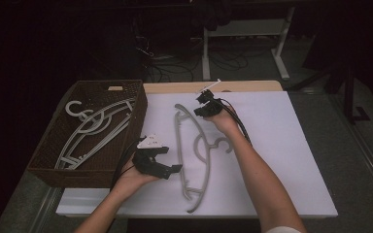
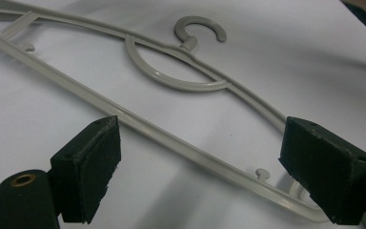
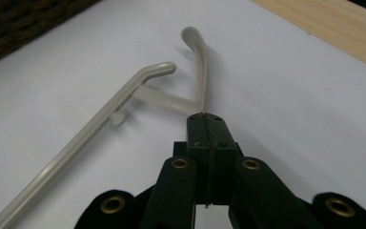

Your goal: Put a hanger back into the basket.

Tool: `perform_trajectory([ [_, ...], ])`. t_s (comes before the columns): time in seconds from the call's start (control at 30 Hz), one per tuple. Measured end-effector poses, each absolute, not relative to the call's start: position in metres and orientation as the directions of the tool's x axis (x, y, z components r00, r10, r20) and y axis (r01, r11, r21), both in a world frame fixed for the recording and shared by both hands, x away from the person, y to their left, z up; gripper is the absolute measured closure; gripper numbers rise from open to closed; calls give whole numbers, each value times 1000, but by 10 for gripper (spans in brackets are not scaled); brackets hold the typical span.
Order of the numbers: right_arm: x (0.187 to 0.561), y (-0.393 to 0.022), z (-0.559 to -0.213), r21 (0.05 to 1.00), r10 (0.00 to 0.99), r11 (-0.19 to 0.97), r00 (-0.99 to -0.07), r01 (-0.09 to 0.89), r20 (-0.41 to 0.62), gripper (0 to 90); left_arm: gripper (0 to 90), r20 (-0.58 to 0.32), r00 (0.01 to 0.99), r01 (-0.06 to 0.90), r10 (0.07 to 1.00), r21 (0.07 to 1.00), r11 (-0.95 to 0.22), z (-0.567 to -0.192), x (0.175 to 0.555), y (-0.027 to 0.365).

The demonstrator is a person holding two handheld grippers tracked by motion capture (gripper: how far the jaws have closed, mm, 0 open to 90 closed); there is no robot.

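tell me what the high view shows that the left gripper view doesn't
High view: the brown wicker basket at the left with more grey hangers in it, both forearms, the left gripper open beside the hanger's straight bar, and the right gripper shut near the hanger's far end.

Left gripper view: a close look along that gripper's two black pads, spread wide apart on either side of the bar, not pressing on it.

Both: the grey hanger lying flat on the white table, hook and curved brace included.

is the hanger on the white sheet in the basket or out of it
Out. The hanger lies flat on the white sheet, right of the basket, which holds other hangers.
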State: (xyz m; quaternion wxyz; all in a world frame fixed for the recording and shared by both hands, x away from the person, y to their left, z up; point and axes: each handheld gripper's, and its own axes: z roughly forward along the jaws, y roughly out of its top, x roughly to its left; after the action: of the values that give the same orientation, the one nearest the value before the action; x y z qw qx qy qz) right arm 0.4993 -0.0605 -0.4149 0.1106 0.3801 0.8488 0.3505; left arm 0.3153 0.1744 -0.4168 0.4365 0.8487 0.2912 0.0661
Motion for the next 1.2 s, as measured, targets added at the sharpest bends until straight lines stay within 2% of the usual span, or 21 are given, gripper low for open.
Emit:
perform_trajectory([
  [0.33, 416, -82, -399, 692, 643, 514, -762, 507, 80, 886, 134, -134, 817, 438, 561, 777, -452, -419, 316, 172],
  [0.7, 328, -75, -421, 658, 537, 595, -838, 461, 102, 887, 133, -136, 814, 443, 565, 775, -450, -419, 318, 171],
  [0.97, 295, -71, -433, 607, 482, 665, -871, 434, 95, 888, 133, -136, 814, 443, 565, 774, -452, -420, 319, 171],
  [1.2, 291, -65, -441, 581, 476, 693, -876, 427, 77, 888, 133, -136, 815, 443, 564, 774, -453, -420, 319, 170],
])
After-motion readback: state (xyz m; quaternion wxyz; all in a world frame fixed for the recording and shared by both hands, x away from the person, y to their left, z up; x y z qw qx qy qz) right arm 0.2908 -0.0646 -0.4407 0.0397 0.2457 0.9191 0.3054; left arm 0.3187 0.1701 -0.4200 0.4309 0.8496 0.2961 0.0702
